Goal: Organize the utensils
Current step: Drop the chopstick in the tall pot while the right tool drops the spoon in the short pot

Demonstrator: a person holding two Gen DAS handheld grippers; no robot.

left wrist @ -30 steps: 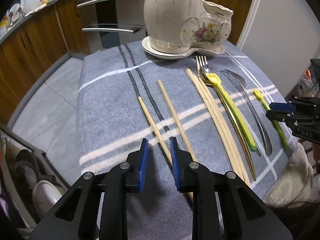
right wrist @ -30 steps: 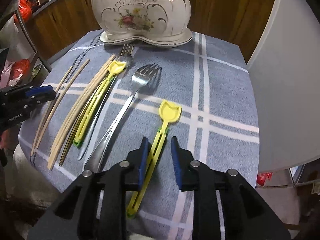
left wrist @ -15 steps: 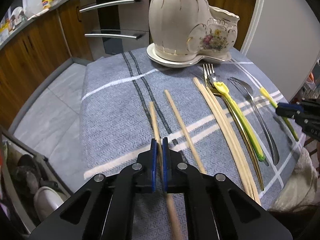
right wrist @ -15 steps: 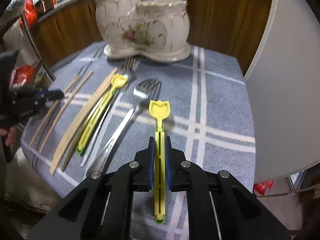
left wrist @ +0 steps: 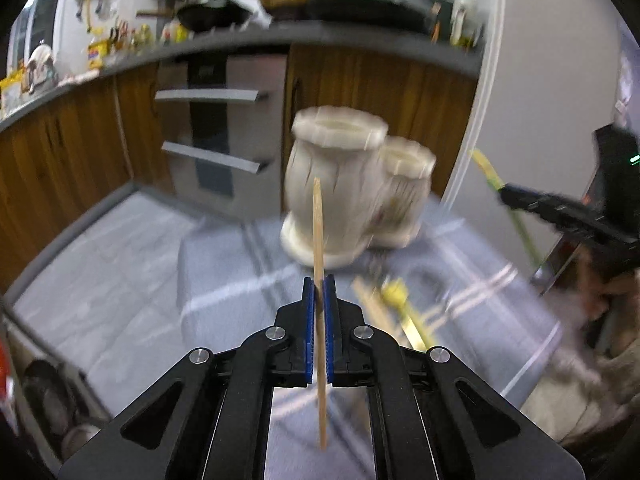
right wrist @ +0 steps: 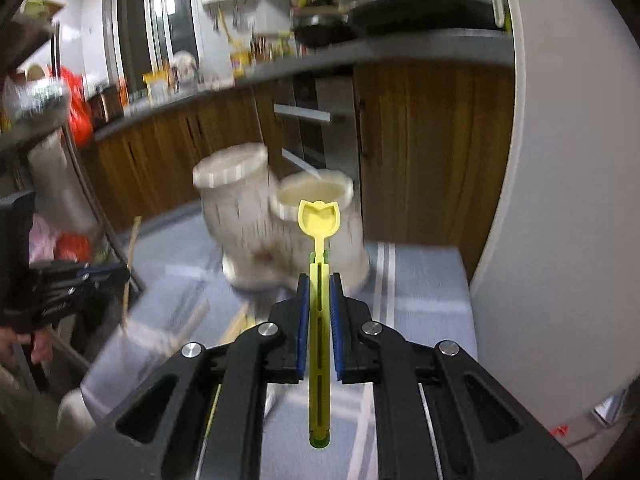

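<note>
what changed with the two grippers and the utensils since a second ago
Both sets of jaws closed and lifted their pick off the cloth. The left gripper is shut on a wooden chopstick; the right gripper is shut on the yellow plastic spoon. Both now point toward the ceramic utensil holder. The holder stays on the table, and the other utensils stay on the blue checked cloth.

Grey striped tablecloth (left wrist: 224, 264), ceramic holder (left wrist: 340, 200), utensils (left wrist: 396, 300)

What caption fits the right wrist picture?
Right hand-held gripper lifts a yellow spoon toward the white holder.
</note>
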